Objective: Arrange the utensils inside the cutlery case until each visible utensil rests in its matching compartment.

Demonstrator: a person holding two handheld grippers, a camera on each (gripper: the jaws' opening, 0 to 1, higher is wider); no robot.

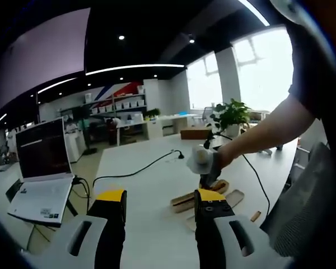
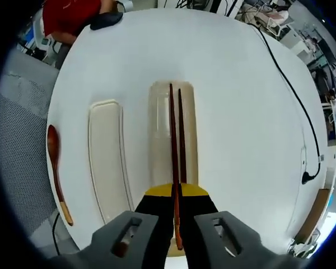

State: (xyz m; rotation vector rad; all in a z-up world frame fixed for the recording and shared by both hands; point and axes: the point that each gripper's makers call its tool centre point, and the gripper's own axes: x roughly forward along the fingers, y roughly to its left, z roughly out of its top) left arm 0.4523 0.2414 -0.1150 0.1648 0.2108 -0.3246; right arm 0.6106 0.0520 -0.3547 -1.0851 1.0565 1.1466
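At the near edge of the right gripper view, the right gripper point(image 2: 176, 224) has its jaws clamped together on a pair of dark red-brown chopsticks point(image 2: 174, 140), which run straight away from it over the long cutlery case point(image 2: 159, 145). The case lies open on the white table point(image 2: 241, 112), its beige tray directly beneath the chopsticks, though whether they touch the tray cannot be told. Just left of the case lies its pale lid point(image 2: 105, 159), parallel to it, and further left, near the table's edge, rests a wooden spoon point(image 2: 56, 168) with a dark bowl and lighter handle tip. A black cable point(image 2: 291, 89) curves across the right side of the table. In the left gripper view, the left gripper point(image 1: 159, 210) hangs above the table with its jaws apart and nothing between them. Beyond it, a hand point(image 1: 215, 159) holds the other gripper over the case, and an open laptop point(image 1: 42, 154) stands at far left.
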